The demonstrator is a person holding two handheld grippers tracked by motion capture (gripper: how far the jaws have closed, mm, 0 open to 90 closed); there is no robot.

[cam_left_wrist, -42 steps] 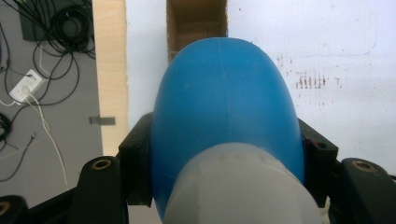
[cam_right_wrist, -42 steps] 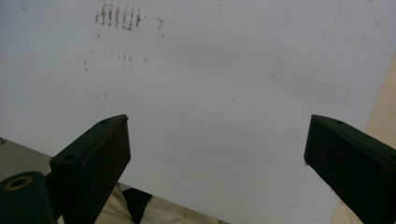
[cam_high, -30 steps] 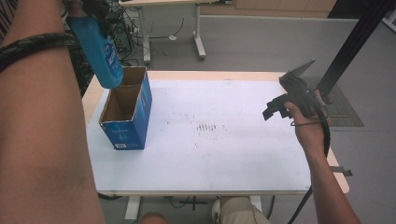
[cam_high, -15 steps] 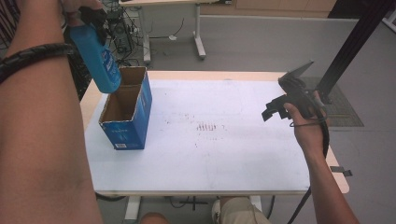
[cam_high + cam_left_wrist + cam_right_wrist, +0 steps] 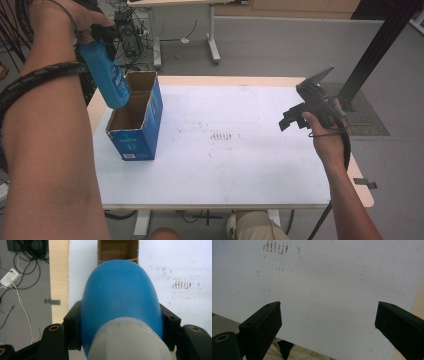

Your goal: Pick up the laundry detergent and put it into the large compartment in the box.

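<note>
Left tool [image 5: 102,37] raised at 10 o'clock of the high view, clamped on a blue bottle [image 5: 106,75]; jaw tips largely masked by the hand and the bottle's top. Bottle held tilted, base hanging over the open mouth of the blue cardboard box [image 5: 135,120], above the rim; contact with the box not determinable. From the left gripper view: bottle [image 5: 120,297] pinched between both black jaws, pale cap end nearest the camera and cut off at the bottom edge, box opening [image 5: 117,251] at 12 o'clock, cropped by the top edge. Box interior in shadow; contents not discernible. Label print on bottle and box too small to read.

Right tool [image 5: 305,107] held above the desk [image 5: 240,170] at 3 o'clock, well apart from the box, jaws spread wide and empty. Right gripper view [image 5: 327,315]: white desk surface between the jaws, faint reddish marks [image 5: 275,246] at 11 o'clock. Cable trailing below the wrist, lower run cut off.
</note>
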